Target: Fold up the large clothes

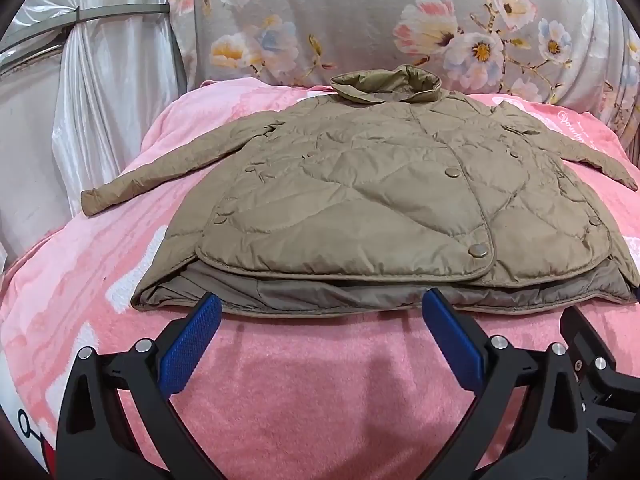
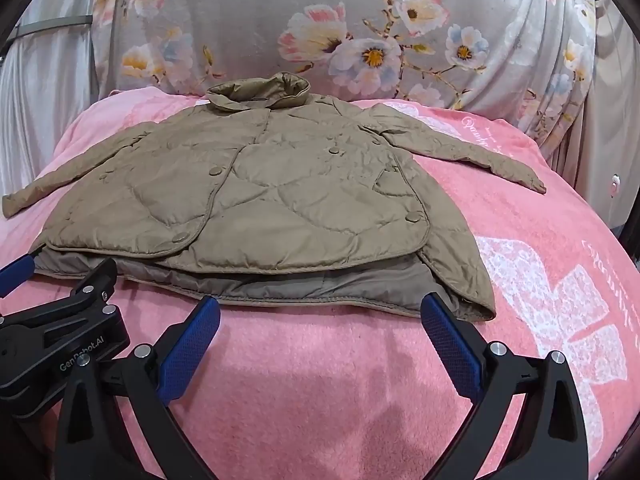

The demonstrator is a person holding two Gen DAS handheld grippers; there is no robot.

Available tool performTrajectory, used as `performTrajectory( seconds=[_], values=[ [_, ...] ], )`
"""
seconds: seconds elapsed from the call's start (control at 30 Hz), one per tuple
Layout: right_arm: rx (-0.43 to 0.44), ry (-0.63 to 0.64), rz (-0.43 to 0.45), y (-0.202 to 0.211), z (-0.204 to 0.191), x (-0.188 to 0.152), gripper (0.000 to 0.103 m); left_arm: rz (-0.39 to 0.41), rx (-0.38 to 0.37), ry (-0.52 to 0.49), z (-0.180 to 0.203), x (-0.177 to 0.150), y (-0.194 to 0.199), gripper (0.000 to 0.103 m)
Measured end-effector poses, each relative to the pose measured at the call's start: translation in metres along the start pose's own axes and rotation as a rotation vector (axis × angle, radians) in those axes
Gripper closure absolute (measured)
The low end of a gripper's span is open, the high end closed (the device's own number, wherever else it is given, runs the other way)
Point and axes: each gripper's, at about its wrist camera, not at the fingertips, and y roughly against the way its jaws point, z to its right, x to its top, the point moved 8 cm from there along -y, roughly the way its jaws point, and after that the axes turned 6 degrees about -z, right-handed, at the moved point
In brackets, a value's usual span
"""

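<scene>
- Puffy tan cloth: the jacket (image 1: 360,192) lies flat on the pink blanket (image 1: 312,392), front side up, collar (image 1: 386,86) toward the far edge by the flowered pillow (image 1: 360,20).
- Both sleeves are spread out to the sides. One sleeve (image 1: 132,188) points at the left edge of the blanket, the other sleeve (image 2: 472,148) at the right edge. I think it is laid out like this so it is easy to fold.
- The front flaps are snapped shut, and the round snaps (image 1: 478,249) show along the flap. The darker lining (image 1: 320,290) peeks out at the hem closest to me.
- My left gripper (image 1: 320,308) is wide open and holds nothing. Its tips sit just at the hem, near the left bottom corner of the jacket.
- My right gripper (image 2: 320,312) is wide open too, empty, at the hem near the right bottom corner.
- I guess no fold is made yet. The hem looks like the first thing to grab.
</scene>
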Motion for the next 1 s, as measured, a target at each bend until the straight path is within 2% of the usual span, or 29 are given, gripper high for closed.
performTrajectory(
  seconds=[1.0],
  values=[
    [-0.004,-0.001,0.001,0.0038,-0.0026,-0.0002,0.005,0.016,-0.002,0.006,-0.0066,0.0035,0.0023,0.005]
  ],
)
